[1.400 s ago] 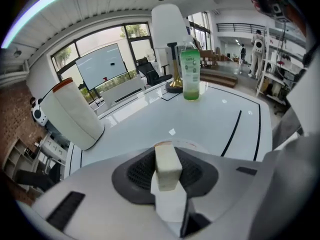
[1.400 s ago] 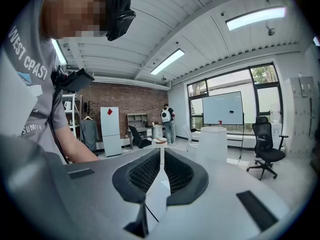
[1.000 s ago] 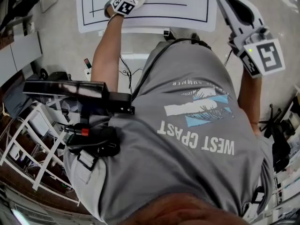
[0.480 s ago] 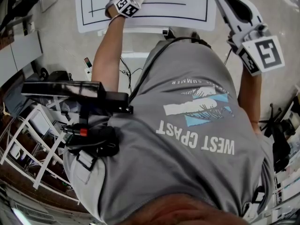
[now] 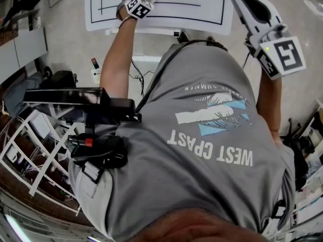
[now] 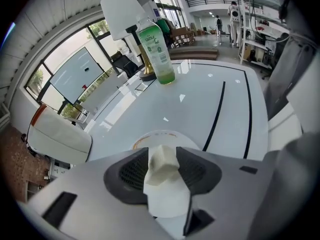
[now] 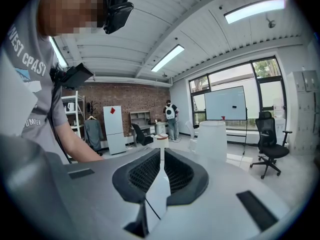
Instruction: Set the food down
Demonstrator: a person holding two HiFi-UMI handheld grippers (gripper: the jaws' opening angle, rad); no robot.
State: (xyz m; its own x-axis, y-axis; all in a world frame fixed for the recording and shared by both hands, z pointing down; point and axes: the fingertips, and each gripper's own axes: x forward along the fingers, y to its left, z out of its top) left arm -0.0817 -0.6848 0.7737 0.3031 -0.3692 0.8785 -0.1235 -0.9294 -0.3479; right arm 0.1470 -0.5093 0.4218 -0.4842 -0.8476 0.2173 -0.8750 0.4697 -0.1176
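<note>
While the left tool [image 6: 161, 156] clamps a pale chunk of food [image 6: 163, 170] in its jaws, it hovers over a white plate [image 6: 156, 135] on the worktop [image 6: 200, 109]. Green bottle [image 6: 157, 54] stands at far left. Right tool [image 7: 161, 165]: jaws together, empty, held right of the worktop.

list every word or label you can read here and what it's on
"WEST CPAST": large print across the grey T-shirt, upside down in the head view; its end also shows in the right gripper view.
"SUMMER": smaller print on the same shirt, by the striped graphic; the words beside it are too blurred to read.
Too small to read: the label on the green bottle.
</note>
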